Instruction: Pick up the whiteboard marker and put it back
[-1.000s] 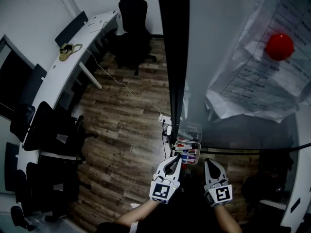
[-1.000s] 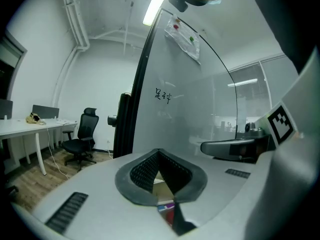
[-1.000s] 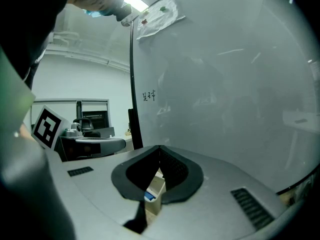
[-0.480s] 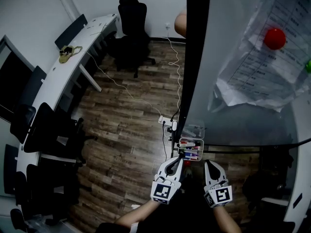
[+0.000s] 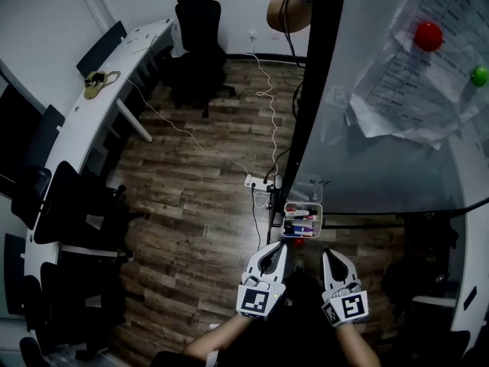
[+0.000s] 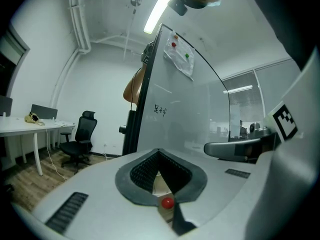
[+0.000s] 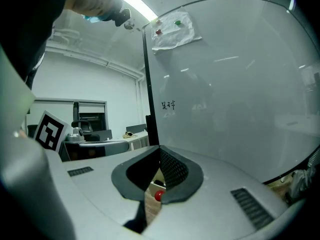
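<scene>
wooden floor (image 5: 199, 205) lies under both claws, held side by side with nothing in them. left claw (image 5: 280, 246) is closed, and right claw (image 5: 328, 254) looks closed too. just ahead, a small red thing (image 5: 298, 242) shows below a clear box (image 5: 286, 220) of markers (image 5: 302, 222) at the foot of the whiteboard (image 5: 382, 167). farther off stands a black chair (image 5: 195, 29).

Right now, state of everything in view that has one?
Left gripper: shut, empty.
Right gripper: shut, empty.
Marker box: open-topped, markers inside.
Whiteboard: upright, nearly blank.
Paper: wrinkled, held on whiteboard by magnets.
Chair: unoccupied.
</scene>
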Action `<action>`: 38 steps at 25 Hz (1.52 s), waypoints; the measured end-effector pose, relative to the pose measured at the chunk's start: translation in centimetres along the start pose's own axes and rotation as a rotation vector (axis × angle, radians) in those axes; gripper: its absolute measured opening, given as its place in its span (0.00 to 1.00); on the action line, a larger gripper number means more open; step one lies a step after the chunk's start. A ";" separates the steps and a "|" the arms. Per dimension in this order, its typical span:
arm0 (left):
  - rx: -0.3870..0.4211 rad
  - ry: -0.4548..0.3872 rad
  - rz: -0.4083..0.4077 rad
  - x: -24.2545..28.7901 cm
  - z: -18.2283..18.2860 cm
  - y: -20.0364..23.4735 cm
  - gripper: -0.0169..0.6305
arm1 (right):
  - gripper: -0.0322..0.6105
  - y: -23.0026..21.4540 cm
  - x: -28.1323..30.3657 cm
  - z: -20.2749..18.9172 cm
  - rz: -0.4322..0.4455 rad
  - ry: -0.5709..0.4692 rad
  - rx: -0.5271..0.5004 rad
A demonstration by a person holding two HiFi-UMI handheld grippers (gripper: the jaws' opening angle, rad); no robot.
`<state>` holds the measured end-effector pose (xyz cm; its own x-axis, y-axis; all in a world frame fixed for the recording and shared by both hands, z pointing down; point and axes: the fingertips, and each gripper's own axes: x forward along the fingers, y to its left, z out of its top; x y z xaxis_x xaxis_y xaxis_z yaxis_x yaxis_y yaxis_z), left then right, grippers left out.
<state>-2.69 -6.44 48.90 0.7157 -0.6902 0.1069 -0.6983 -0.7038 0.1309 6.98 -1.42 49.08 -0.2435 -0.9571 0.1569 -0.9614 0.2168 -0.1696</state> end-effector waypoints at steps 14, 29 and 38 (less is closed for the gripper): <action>-0.005 -0.050 0.058 -1.1 1.7 -1.4 0.04 | 0.07 0.9 -1.1 0.1 0.065 0.008 -0.020; 0.016 -0.021 0.066 -0.5 0.8 -3.2 0.04 | 0.07 -1.0 -2.0 0.6 0.084 -0.018 -0.015; 0.021 -0.040 0.092 -0.4 1.6 -3.2 0.04 | 0.07 -1.1 -1.6 1.5 0.095 -0.047 -0.003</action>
